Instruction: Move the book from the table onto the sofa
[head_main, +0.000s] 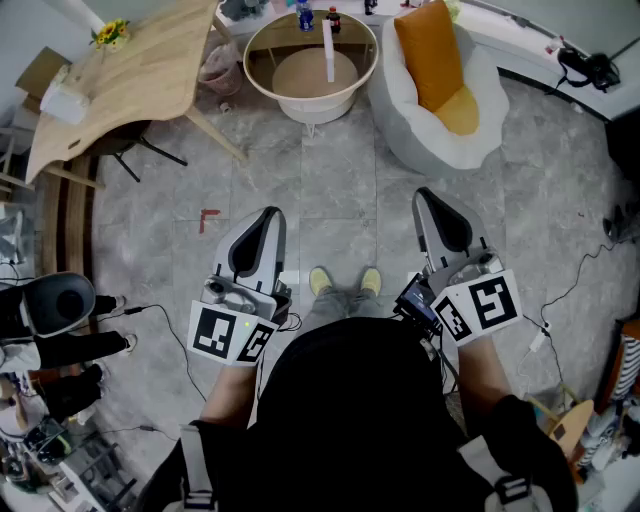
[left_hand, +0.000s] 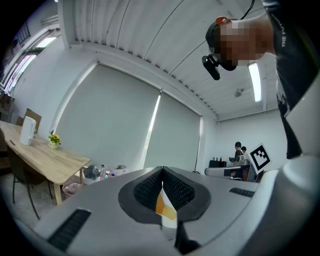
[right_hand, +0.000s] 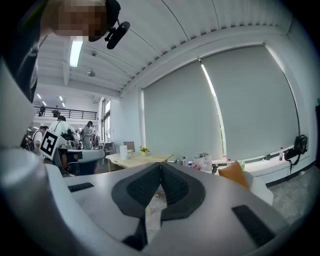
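You carry left tongs (head_main: 271, 213) and right tongs (head_main: 425, 194) shut and empty, likely because the round surface (head_main: 300, 106) stands well ahead.

The left claw (head_main: 270, 214) and the right claw (head_main: 424, 193) were grey-white, with black ribbed pads and black-and-white square markers. Ahead of the right claw: white sofa (head_main: 400, 125), orange cushion (head_main: 428, 52). Ahead-left of the left claw: pale wood bench (head_main: 130, 70). Floor (head_main: 340, 190) grey, marbled.

No readable text, label, brand or number anywhere.
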